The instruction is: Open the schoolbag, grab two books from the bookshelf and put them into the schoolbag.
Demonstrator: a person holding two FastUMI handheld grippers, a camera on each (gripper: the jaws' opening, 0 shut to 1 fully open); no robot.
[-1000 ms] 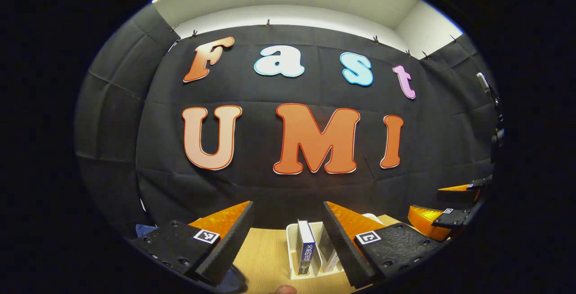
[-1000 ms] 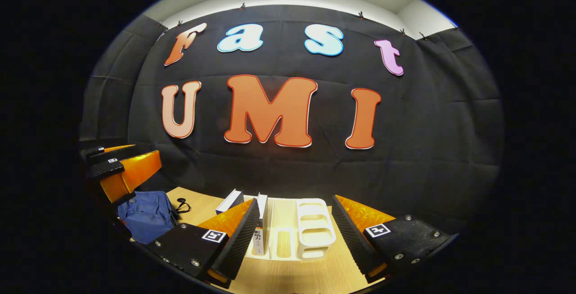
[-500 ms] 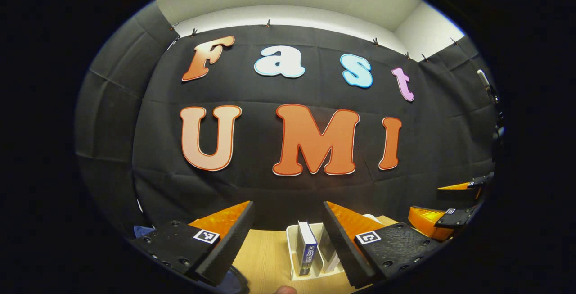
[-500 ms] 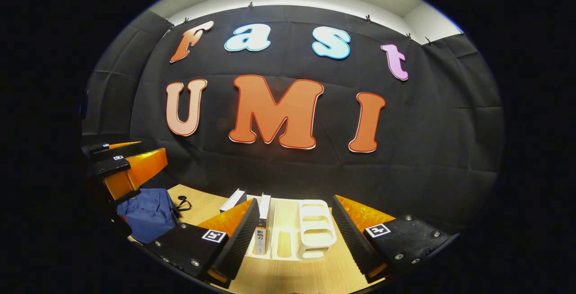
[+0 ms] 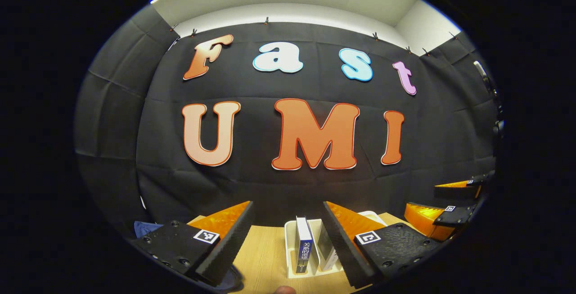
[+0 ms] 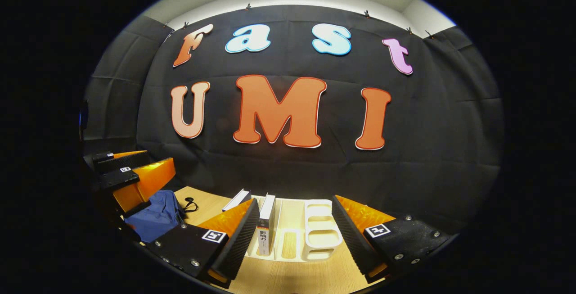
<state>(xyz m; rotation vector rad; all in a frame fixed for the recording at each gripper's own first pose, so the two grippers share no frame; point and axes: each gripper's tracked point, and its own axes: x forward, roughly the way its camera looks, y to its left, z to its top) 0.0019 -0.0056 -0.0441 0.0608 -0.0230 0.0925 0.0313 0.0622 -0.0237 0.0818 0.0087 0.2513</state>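
Wooden table, white bookshelf with 2 Chinese-titled books, blue schoolbag; both grippers' jaws apart, empty.

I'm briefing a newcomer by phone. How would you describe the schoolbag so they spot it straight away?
Start at the wooden table below the black cloth wall. Left of the white bookshelf holding two upright books, the schoolbag lies slumped on the tabletop. It is the one soft, blue fabric thing there, with a black cord loop beside it.

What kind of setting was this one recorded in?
Most likely a staged recording booth, not a home: black cloth wall behind a wooden table, which carries just a white bookshelf with books and a blue schoolbag.
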